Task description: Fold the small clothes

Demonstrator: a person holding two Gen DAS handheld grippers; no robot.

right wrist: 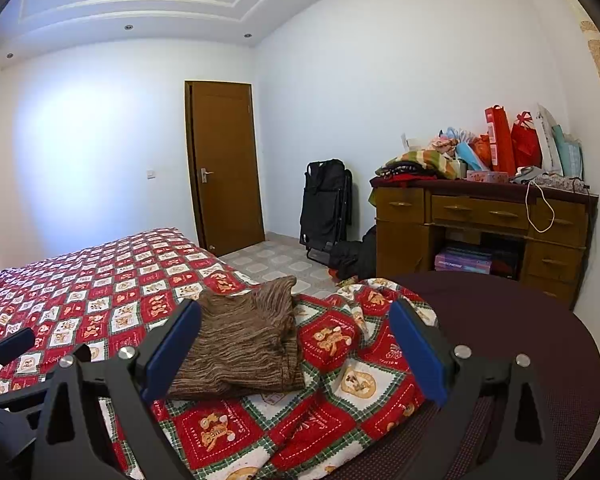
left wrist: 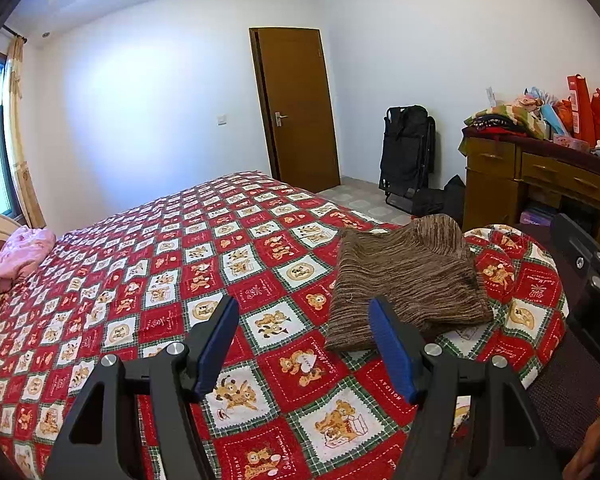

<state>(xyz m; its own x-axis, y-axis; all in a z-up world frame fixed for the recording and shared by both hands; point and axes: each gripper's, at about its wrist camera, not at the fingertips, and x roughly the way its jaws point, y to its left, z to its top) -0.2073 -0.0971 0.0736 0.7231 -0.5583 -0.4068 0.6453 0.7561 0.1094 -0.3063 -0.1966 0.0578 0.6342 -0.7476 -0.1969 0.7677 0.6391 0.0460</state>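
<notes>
Brown striped garment (right wrist: 244, 344) — already folded into a thick pad, I judge — lying on the red bear-print bedspread (left wrist: 148, 280) near the bed's corner. My right gripper (right wrist: 296, 348) faces it most directly: the pad sits between and just beyond its blue fingers, toward the left one, its long axis running away from me toward the door (right wrist: 224, 168). My left gripper (left wrist: 304, 344) has the same garment ahead and to its right, past the right finger. Both grippers hover above the spread, roughly level, jaws spread wide, holding nothing. A pink garment (left wrist: 22, 252) lies well apart at the far edge; I would take it next.
</notes>
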